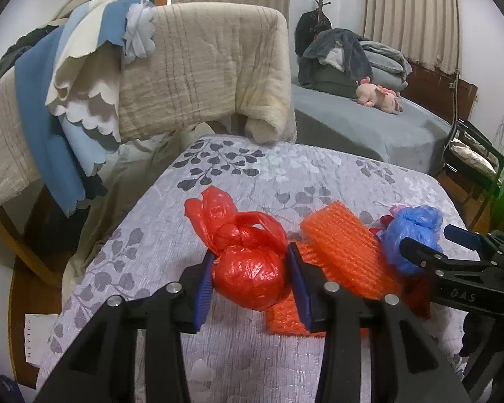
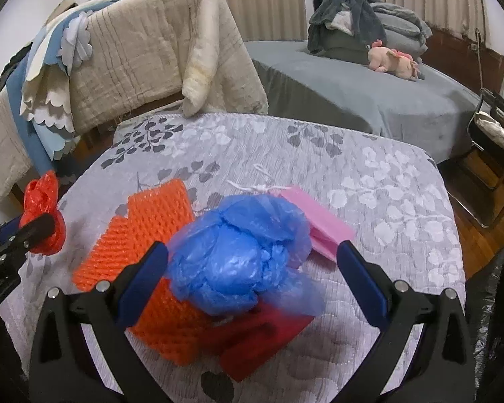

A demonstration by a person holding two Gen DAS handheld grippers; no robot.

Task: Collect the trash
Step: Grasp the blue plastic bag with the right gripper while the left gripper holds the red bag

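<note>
Left wrist view, centre frame: the left gripper (image 1: 252, 275) clamps the red bag (image 1: 248, 275) for lifting, while the right gripper (image 2: 252, 268) straddles the blue bag (image 2: 238, 262), jaws spread, ready to close.

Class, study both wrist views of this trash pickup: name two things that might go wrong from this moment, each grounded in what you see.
1. The left gripper squeezes the knotted red bag at its round body; slick plastic might slip out on lifting.
2. The right gripper is open around the blue bag, which lies on the orange foam net and red sheet; closing low might snag those too.
</note>
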